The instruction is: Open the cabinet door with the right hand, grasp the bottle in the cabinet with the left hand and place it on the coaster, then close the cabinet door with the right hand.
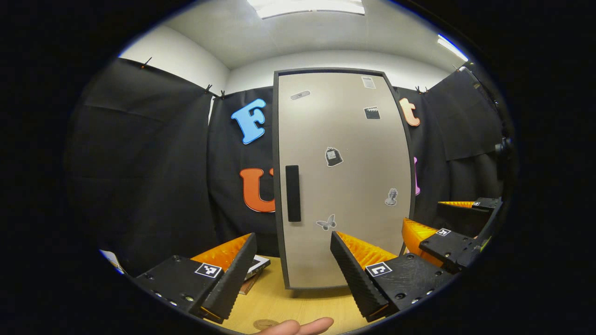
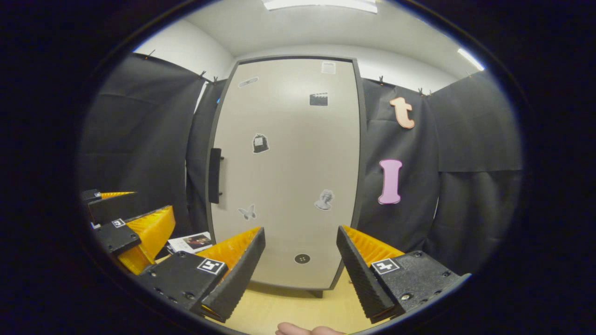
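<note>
1. Both the left gripper [image 1: 293, 265] and right gripper [image 2: 300, 260] are hovering with fingers apart over the wooden tabletop [image 1: 279, 302].
2. Black cloth is walling the booth.
3. The beige cabinet door [image 1: 342, 177], stickered, is standing closed at the tabletop's far edge.

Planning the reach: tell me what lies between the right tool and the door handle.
Nothing: in the right gripper view, open air separates the right tool from the handle.

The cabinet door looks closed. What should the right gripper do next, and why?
Probably move the right gripper up and leftward to the dark handle on the cabinet door. The door is shut, so the bottle cannot be reached yet. Both the right gripper and the left gripper are open, holding nothing.
</note>
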`<state>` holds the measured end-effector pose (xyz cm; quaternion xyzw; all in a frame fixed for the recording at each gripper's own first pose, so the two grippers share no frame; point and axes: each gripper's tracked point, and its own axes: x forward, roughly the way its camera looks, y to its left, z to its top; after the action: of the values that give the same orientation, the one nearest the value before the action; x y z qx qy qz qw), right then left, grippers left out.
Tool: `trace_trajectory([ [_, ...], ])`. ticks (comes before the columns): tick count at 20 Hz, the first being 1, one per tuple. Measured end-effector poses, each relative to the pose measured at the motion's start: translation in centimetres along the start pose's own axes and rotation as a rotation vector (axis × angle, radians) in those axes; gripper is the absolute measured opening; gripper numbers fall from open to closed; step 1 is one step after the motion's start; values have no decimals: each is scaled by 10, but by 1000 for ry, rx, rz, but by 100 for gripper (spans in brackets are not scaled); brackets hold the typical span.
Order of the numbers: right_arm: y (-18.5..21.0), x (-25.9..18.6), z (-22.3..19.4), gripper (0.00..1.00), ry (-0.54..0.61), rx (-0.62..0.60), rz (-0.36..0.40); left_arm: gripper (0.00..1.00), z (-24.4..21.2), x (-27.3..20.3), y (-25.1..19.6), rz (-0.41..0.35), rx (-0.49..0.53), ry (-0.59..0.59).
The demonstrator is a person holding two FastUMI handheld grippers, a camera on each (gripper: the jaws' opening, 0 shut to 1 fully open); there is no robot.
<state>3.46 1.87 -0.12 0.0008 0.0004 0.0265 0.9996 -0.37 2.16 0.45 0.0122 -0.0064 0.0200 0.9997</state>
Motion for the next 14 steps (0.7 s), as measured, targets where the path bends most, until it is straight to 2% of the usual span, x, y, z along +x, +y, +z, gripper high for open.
trace_trajectory([
  [8, 39, 55, 21, 99, -47, -35, 90, 96, -2, -15, 60, 157, 26, 20],
  [14, 88, 86, 30, 99, -72, -69, 188, 96, -3, -30, 108, 280, 39, 33],
])
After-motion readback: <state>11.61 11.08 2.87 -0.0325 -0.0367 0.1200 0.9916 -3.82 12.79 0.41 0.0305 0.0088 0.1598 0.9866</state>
